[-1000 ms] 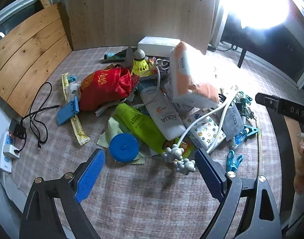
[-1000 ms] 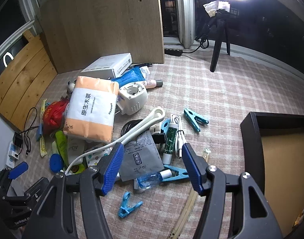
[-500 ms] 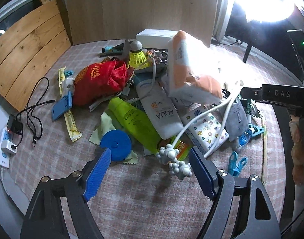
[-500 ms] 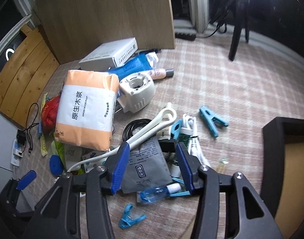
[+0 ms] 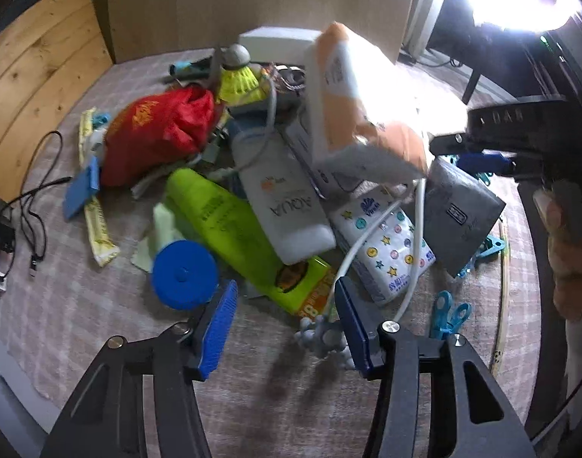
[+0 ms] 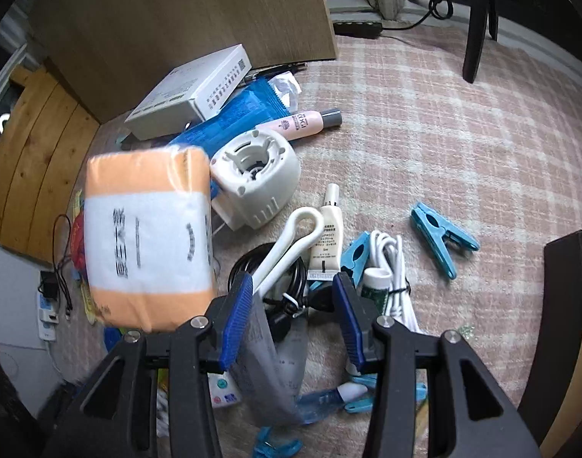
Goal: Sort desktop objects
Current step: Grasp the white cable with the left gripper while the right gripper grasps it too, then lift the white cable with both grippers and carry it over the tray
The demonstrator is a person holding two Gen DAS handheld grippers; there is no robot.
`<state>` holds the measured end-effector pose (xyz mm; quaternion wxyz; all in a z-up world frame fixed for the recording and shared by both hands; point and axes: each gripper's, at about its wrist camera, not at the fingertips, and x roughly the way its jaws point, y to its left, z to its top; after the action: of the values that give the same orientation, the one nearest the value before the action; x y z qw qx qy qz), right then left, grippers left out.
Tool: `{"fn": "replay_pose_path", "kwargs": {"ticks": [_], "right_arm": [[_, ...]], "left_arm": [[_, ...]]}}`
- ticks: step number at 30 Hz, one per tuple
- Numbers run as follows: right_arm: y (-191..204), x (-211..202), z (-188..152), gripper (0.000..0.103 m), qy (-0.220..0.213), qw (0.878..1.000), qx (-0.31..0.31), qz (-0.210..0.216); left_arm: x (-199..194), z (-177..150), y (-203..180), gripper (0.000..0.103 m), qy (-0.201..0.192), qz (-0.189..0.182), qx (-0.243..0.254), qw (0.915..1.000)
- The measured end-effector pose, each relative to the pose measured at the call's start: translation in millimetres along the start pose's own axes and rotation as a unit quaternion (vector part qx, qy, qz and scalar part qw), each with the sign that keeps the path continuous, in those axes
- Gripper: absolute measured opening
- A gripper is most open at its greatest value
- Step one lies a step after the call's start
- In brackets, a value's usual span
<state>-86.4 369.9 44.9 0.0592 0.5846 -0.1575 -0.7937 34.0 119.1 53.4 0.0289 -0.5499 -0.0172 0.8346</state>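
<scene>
Change since earlier frame: your right gripper [image 6: 289, 315] has dropped into the heap and its jaws have narrowed; your left gripper [image 5: 285, 322] has narrowed too and edged toward the pile.
Step in hand: picking the first item out of the clutter with the right gripper; sorting looks barely begun, judging by the heap.
Item targeted: grey foil pouch [image 6: 270, 374], lying on the counter [image 6: 424, 122] over other packets.
Pouch relative to right jaws: its upper edge sits between them at 6 o'clock in the right wrist view, against the left pad; in the left wrist view the grey foil pouch [image 5: 457, 212] shows at 3 o'clock with that gripper above it.
Right jaws state: partly closed around the pouch edge; you cannot tell whether they grip it yet.
Left jaws state: half open, holding nothing; green tube [image 5: 230, 229] and blue lid [image 5: 184, 269] lie just ahead at 11 o'clock.
Neighbours: white hook tool [image 6: 291, 244] and black cable [image 6: 287, 286] lie just beyond the right jaws at 12 o'clock; tissue pack [image 6: 148, 240] at 9 o'clock.
Next move calls for: closing fully on the pouch alone, then lifting straight up so hook and cable stay behind.
Risk: thin foil may slip.
</scene>
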Motion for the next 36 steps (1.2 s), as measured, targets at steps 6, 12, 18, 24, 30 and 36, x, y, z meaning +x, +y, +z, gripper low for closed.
{"fn": "replay_pose_path", "kwargs": {"ticks": [6, 12, 18, 24, 30, 36], "right_arm": [[-13.0, -4.3, 6.3, 0.043, 0.015, 0.998, 0.038, 0.046], [-4.7, -7.1, 6.1, 0.038, 0.02, 0.997, 0.034, 0.066], [5.4, 8.4, 14.8, 0.03, 0.031, 0.998, 0.026, 0.044], [5.9, 31.0, 29.5, 0.027, 0.042, 0.998, 0.031, 0.03], [-1.5, 25.5, 28.0, 0.023, 0.034, 0.997, 0.05, 0.055], [-12.6, -11.1, 18.0, 0.021, 0.007, 0.995, 0.049, 0.082]], "left_arm": [[11.1, -9.1, -15.2, 0.039, 0.025, -0.031, 0.012, 0.9992], [16.4, -17.3, -27.2, 0.034, 0.035, -0.045, 0.022, 0.9981], [16.2, -21.9, -34.7, 0.021, 0.037, -0.059, 0.028, 0.9972], [18.0, -24.2, -38.0, 0.02, 0.041, -0.075, 0.029, 0.9959], [16.4, -17.1, -45.6, 0.016, 0.039, -0.095, 0.031, 0.9942], [-5.3, -30.5, -64.6, 0.013, 0.03, -0.115, 0.044, 0.9919]]}}
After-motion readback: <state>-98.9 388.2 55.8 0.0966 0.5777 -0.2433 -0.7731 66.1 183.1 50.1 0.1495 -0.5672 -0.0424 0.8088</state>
